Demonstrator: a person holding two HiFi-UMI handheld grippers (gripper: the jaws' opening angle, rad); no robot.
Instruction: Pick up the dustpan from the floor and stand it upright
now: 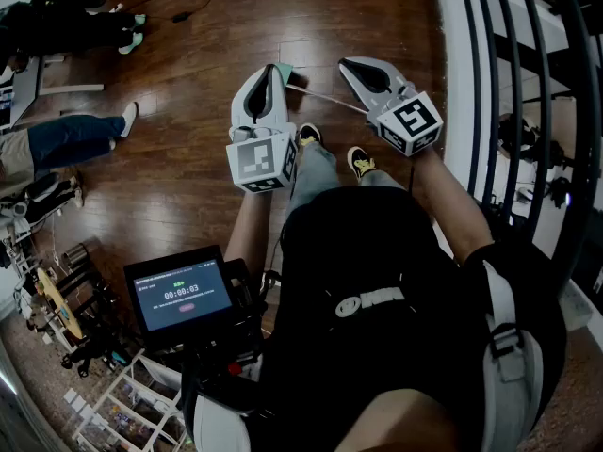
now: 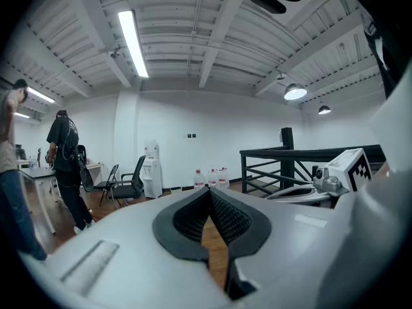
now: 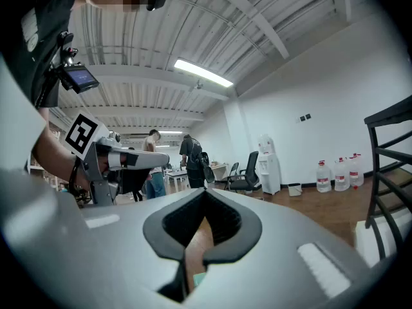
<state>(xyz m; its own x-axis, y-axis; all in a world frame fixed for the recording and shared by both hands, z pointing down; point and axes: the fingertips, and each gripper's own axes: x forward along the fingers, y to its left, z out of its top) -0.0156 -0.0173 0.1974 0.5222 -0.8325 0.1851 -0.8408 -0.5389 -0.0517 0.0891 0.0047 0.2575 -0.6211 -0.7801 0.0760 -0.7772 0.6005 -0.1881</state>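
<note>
My left gripper (image 1: 271,67) and right gripper (image 1: 347,64) hang level, jaws together, empty. The dustpan (image 1: 285,70), mostly hidden, seems to lie on the floor (image 1: 198,102) just beyond. Pickup is not begun; next I must open, dip and reach.

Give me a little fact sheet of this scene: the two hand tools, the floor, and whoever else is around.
Left gripper: jaws together, empty
Right gripper: jaws together, empty
Dustpan: probably the teal piece on the floor between the grippers, mostly hidden, untouched
Floor: dark wood boards
Railing: black bars at the person's right
Bystander: legs in jeans at the left edge
</note>
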